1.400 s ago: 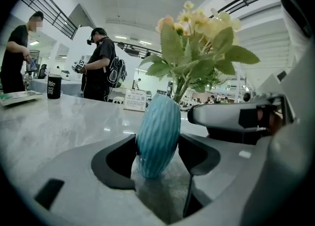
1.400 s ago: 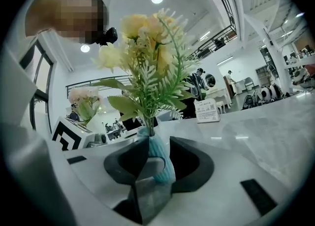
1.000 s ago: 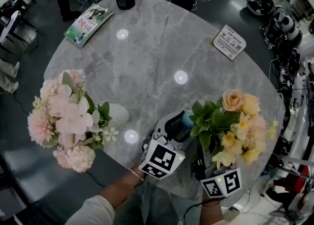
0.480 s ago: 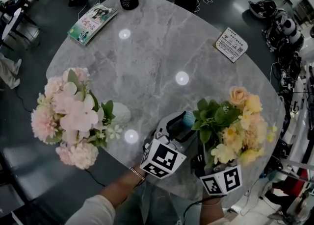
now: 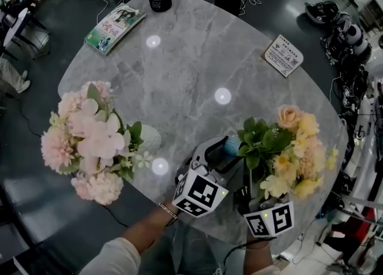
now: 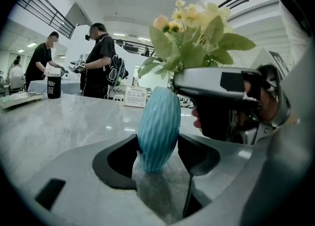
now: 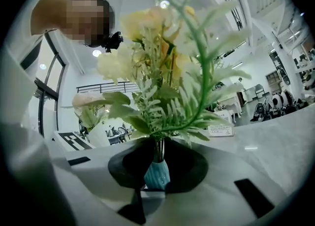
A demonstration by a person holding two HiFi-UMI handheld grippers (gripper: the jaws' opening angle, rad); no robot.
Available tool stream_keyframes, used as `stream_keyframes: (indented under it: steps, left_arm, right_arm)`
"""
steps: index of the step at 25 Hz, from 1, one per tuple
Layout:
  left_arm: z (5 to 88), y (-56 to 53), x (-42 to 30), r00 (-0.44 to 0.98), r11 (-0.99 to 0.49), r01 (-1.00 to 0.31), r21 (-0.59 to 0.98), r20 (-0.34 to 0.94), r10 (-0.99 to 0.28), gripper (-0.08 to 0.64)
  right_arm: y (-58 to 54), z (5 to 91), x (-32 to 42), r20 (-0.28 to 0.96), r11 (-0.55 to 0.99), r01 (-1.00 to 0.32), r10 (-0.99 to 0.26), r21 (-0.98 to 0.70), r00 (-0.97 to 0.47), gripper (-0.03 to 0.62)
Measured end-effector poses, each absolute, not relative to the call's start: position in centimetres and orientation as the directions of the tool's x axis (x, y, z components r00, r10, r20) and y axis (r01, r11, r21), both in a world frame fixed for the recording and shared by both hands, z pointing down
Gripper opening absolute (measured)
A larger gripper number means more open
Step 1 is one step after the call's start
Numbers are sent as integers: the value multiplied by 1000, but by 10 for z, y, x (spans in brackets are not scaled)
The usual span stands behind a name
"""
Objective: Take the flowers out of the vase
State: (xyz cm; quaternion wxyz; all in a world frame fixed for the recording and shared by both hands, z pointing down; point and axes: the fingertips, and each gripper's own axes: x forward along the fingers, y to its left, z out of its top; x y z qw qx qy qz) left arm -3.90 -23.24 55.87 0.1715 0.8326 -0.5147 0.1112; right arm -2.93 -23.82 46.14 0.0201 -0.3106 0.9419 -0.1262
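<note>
- Well left of the blue vase point(image 5: 230, 145), a pink bouquet point(image 5: 90, 145) stands in a white vase point(image 5: 147, 138) on the marble table point(image 5: 191, 70).
- Your left gripper point(image 5: 224, 148) clamps the blue vase's ribbed belly, one jaw pressed to each side; the vase stands upright near the table's front edge.
- Just right of the blue vase, your right gripper point(image 7: 158, 158) has just been closing its jaws, which now pinch the stems point(image 7: 158, 148) directly above the vase's mouth.
- The yellow flowers point(image 5: 291, 154) sit in the blue vase, blooms spreading above and to its right.
</note>
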Motion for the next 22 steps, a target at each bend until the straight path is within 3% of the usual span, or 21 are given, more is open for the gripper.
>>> stream_keyframes:
  steps: [22]
  left_arm:
    - [561,-231,-39,450,-402,-893,204,362,-816,270]
  right_arm:
    - [-240,429,-21,19,763,-603,-616,-233,-788,54]
